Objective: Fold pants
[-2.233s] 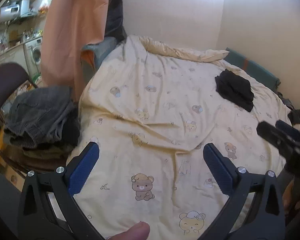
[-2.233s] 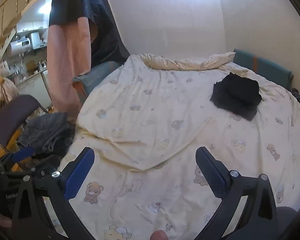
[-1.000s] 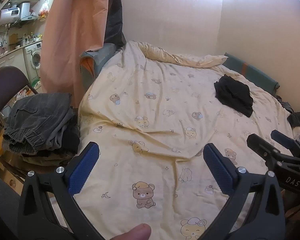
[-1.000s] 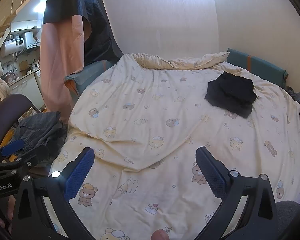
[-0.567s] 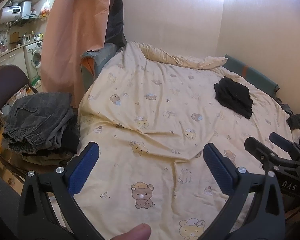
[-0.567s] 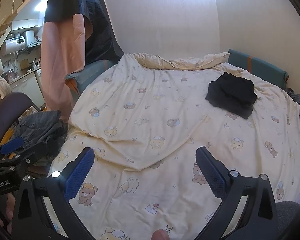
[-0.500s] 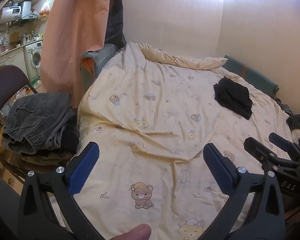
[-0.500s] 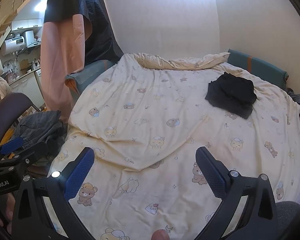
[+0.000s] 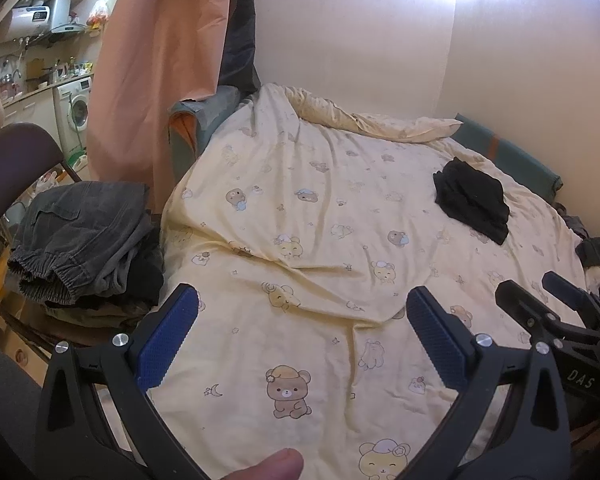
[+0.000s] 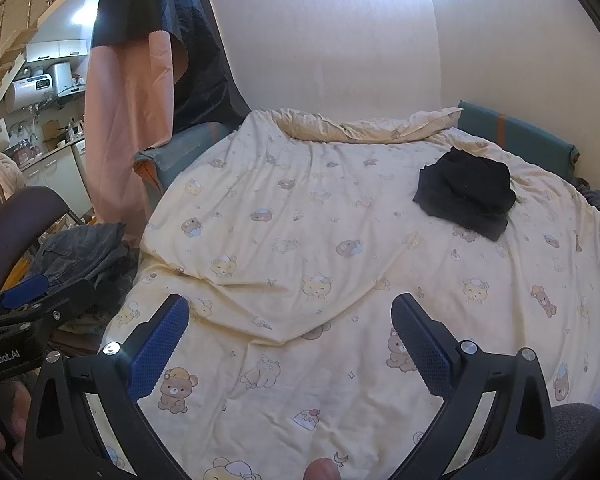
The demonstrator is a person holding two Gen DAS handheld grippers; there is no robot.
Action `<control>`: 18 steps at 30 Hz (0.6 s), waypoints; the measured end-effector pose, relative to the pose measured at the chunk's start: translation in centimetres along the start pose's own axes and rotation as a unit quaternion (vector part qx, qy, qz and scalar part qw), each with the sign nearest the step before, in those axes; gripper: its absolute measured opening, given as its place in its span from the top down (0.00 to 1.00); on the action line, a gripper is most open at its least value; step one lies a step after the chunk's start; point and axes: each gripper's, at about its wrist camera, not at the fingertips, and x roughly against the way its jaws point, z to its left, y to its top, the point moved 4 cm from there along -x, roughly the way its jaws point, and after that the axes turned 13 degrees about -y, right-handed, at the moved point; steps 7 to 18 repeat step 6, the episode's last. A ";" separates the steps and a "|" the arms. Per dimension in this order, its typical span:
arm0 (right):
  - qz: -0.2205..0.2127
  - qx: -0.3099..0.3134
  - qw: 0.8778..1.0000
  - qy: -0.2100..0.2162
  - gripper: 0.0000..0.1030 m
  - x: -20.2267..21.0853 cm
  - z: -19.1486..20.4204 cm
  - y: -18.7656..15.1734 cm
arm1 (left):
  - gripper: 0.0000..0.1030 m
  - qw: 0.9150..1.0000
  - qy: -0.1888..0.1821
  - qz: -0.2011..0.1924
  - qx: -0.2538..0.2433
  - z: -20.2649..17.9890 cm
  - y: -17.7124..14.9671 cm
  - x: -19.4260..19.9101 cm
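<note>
A folded black garment (image 9: pixel 473 199) lies on the far right of the bed (image 9: pixel 320 240); it also shows in the right wrist view (image 10: pixel 465 195). Grey corduroy pants (image 9: pixel 80 236) lie heaped on a chair left of the bed, also in the right wrist view (image 10: pixel 82 254). My left gripper (image 9: pixel 302 336) is open and empty above the bed's near edge. My right gripper (image 10: pixel 290 340) is open and empty above the bed's near part. Each gripper shows at the edge of the other's view, the right one at the right (image 9: pixel 556 312) and the left one at the left (image 10: pixel 32 300).
The bed has a cream quilt with bear prints. A dark chair (image 9: pixel 8 160) holds the pile of clothes. An orange curtain (image 9: pixel 156 68) hangs behind it. More dark clothes (image 9: pixel 598 252) lie at the bed's right edge. A green cushion (image 10: pixel 516 136) lines the far wall.
Both grippers have drifted slightly; the views shifted a little between frames. Both stay open and empty. Nothing on the bed or chair moved.
</note>
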 end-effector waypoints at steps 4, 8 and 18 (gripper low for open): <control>-0.001 0.002 1.000 0.005 0.00 -0.2 0.1 0.1 | 0.00 1.000 0.000 -0.001 0.002 0.1 0.0 0.0; -0.001 0.001 1.000 0.006 0.00 -0.2 0.1 0.0 | 0.00 1.000 -0.002 0.001 0.004 0.1 0.0 0.0; -0.001 0.001 1.000 0.006 0.00 -0.2 0.1 0.0 | 0.00 1.000 -0.002 0.001 0.004 0.1 0.0 0.0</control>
